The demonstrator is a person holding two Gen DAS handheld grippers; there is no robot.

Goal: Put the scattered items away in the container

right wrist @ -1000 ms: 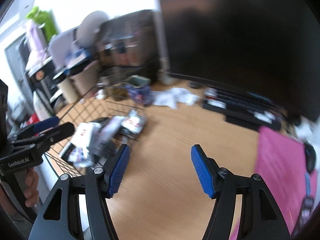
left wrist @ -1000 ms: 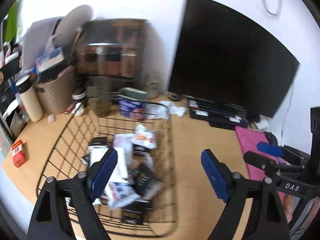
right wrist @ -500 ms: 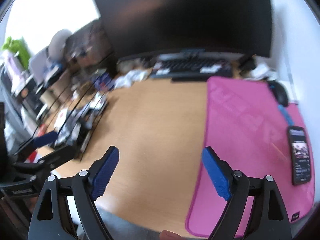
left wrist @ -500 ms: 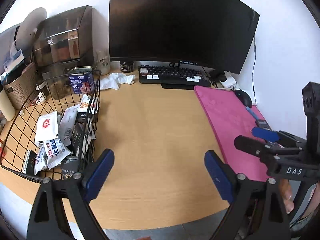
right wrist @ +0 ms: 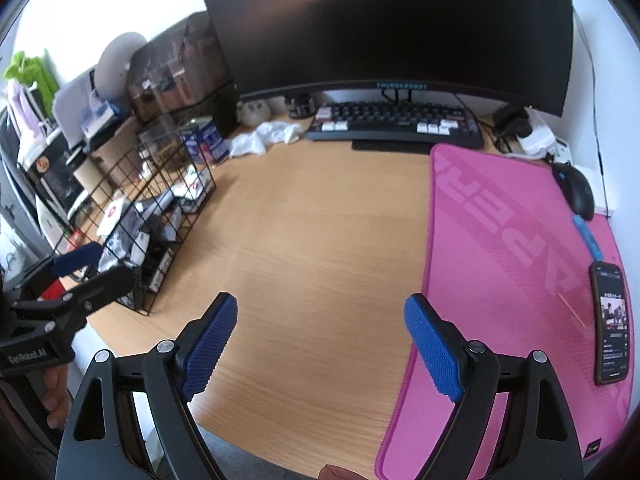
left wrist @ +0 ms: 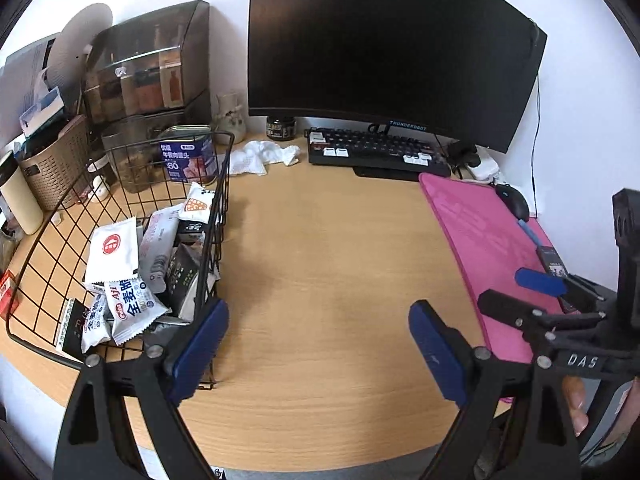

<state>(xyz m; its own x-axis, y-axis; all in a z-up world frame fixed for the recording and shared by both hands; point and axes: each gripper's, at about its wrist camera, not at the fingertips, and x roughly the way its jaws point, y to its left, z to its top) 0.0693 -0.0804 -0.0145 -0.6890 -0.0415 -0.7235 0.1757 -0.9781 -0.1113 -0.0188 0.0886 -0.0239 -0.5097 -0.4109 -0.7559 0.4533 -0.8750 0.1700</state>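
A black wire basket point(left wrist: 224, 184) stands on the left of the wooden desk and holds several snack packets point(left wrist: 114, 246). It also shows in the right wrist view point(right wrist: 160, 184). My left gripper point(left wrist: 318, 344) is open and empty above the desk's front edge, to the right of the basket. My right gripper point(right wrist: 320, 344) is open and empty above the front of the desk, beside the pink mat point(right wrist: 512, 248). The right gripper also shows at the right of the left wrist view point(left wrist: 536, 292).
A monitor point(left wrist: 384, 48) and keyboard point(left wrist: 376, 152) stand at the back. A white crumpled cloth point(left wrist: 264, 156) lies by the basket. A phone point(right wrist: 612, 320) and mouse point(right wrist: 576, 188) lie on the pink mat. Boxes, a woven bin point(left wrist: 56, 164) and a cabinet crowd the back left.
Both grippers have pulled back from the basket toward the desk's front edge and swung right. Both stay open and empty. The view has steadied.
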